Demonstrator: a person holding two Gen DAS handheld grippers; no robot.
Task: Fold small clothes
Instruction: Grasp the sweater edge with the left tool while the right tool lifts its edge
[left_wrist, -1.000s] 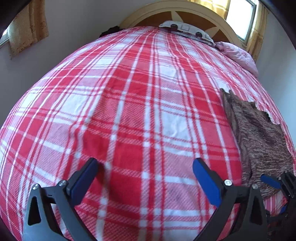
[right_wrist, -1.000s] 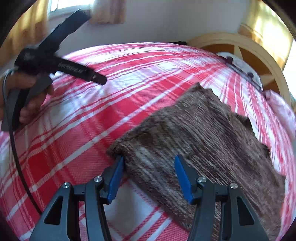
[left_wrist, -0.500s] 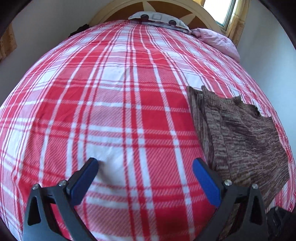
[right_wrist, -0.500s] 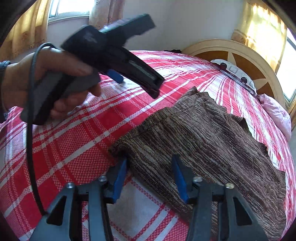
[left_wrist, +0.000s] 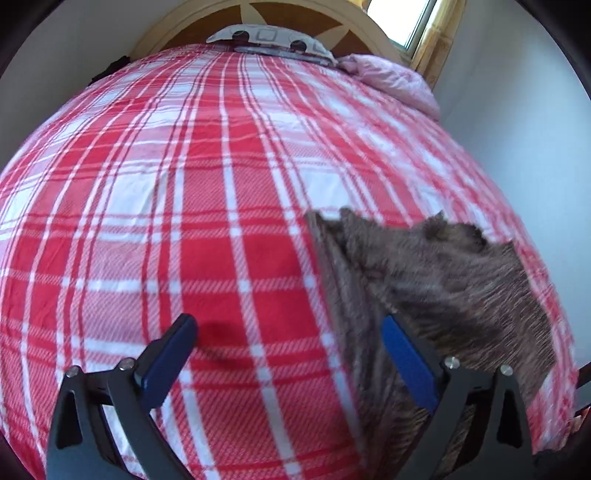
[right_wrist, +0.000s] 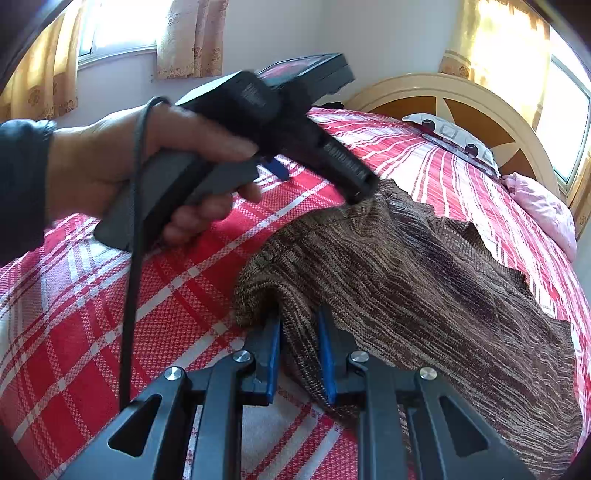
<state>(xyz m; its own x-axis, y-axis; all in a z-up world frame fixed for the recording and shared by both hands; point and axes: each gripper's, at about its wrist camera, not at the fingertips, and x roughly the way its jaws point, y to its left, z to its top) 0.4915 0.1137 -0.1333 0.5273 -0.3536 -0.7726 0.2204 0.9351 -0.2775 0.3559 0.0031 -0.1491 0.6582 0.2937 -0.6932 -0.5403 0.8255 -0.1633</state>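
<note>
A brown knit garment (right_wrist: 424, 280) lies flat on the right side of the red plaid bedspread (right_wrist: 92, 314). My right gripper (right_wrist: 299, 343) is at its near left corner. Its jaws are closing, and a raised fold of the knit is pinched between the blue pads. In the left wrist view my left gripper (left_wrist: 288, 343) stands wide open just above the bed. Its right finger hangs over the garment's (left_wrist: 443, 280) left edge and its left finger over bare bedspread (left_wrist: 184, 206). Seen from the right wrist, a hand holds the left gripper (right_wrist: 317, 177) over the garment's far left corner.
A round wooden headboard (left_wrist: 266, 14) with a patterned pillow (left_wrist: 269, 37) and a pink cloth (left_wrist: 391, 79) closes off the far end. A white wall (left_wrist: 517, 147) runs close along the bed's right side. Curtained windows (right_wrist: 118, 40) stand behind. A black cable (right_wrist: 129, 295) hangs from the left gripper.
The left gripper has swung right across the bed until its right finger is over the garment's left edge. The right jaws have narrowed onto the corner, and the knit has bunched up between them.
</note>
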